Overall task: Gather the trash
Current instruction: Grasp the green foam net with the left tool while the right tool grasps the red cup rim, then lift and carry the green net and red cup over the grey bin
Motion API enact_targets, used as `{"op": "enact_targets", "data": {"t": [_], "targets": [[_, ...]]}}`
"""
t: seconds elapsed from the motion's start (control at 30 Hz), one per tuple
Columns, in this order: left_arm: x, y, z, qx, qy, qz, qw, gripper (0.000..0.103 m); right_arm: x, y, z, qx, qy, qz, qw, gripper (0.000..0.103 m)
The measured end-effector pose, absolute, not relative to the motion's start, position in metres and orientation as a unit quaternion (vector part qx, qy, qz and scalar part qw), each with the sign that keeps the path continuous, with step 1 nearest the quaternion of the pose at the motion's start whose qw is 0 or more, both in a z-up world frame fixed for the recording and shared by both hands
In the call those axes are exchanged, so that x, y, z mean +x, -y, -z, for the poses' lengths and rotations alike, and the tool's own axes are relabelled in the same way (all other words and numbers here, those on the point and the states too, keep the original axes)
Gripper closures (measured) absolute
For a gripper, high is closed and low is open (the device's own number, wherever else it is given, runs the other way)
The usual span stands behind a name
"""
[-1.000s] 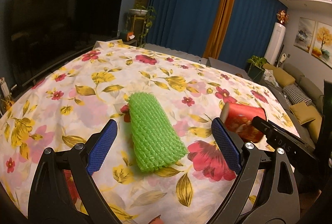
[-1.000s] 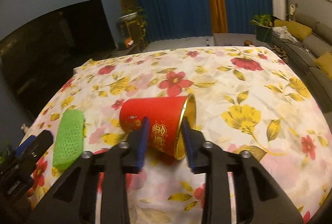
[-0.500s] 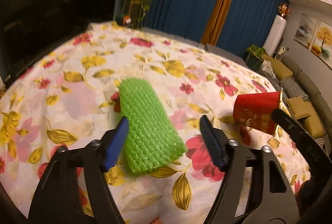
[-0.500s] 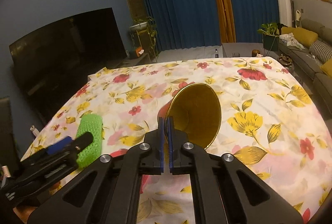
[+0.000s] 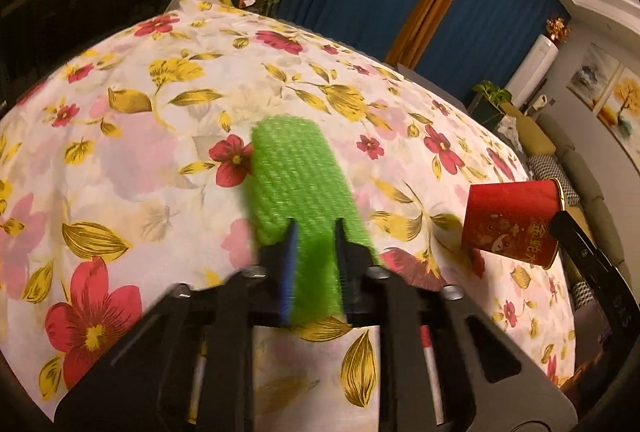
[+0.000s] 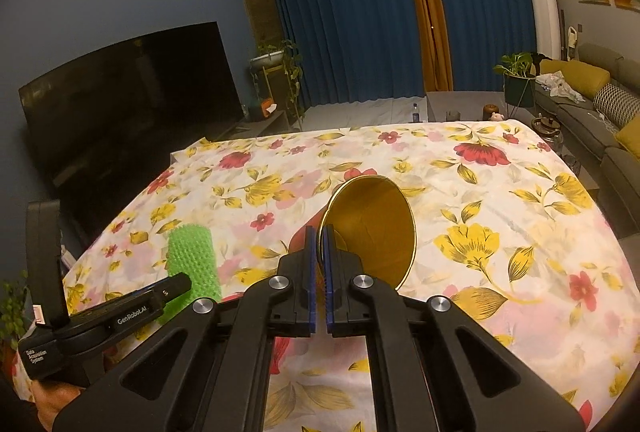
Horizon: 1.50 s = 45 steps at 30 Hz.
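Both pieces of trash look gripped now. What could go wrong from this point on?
The right gripper pinches only the thin rim of the red paper cup, so the cup could crease or swing loose. The left gripper squeezes just the near end of the green foam net; soft mesh may slip out. No bin is in view, so both must be carried.

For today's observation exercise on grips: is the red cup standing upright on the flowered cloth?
No: the red cup hangs tipped sideways above the flowered cloth, its rim pinched by the right gripper.

green foam net (image 5: 298, 184), red cup (image 5: 510, 222) gold inside, floral tablecloth (image 6: 500, 200)
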<state>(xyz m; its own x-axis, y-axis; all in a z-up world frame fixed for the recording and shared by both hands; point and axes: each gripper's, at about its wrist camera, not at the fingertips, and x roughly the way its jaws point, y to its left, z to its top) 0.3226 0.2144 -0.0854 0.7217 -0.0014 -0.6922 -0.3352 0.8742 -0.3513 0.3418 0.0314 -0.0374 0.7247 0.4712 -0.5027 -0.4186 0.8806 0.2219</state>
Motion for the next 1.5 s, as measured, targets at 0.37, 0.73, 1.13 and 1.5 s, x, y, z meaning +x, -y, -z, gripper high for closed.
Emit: {"op": "enact_targets", "data": {"t": [0.37, 0.73, 1.13, 1.5], "targets": [[0.310, -0.201, 0.066, -0.203, -0.311, -0.079, 0.925, 0.103, 0.333, -0.022, 0.025, 0.056, -0.271, -0.239, 0.931, 0.099], [0.313, -0.194, 0.062, -0.173, -0.313, -0.099, 0.929, 0.039, 0.309, 0.010, 0.011, 0.074, -0.254, -0.220, 0.939, 0.099], [0.354, -0.187, 0.085, -0.149, -0.401, -0.119, 0.896, 0.060, 0.311, 0.018, 0.006, 0.090, -0.250, -0.221, 0.939, 0.099], [0.333, -0.180, 0.067, -0.154, -0.360, -0.083, 0.916, 0.092, 0.305, 0.016, 0.007, 0.079, -0.257, -0.222, 0.937, 0.099]]}}
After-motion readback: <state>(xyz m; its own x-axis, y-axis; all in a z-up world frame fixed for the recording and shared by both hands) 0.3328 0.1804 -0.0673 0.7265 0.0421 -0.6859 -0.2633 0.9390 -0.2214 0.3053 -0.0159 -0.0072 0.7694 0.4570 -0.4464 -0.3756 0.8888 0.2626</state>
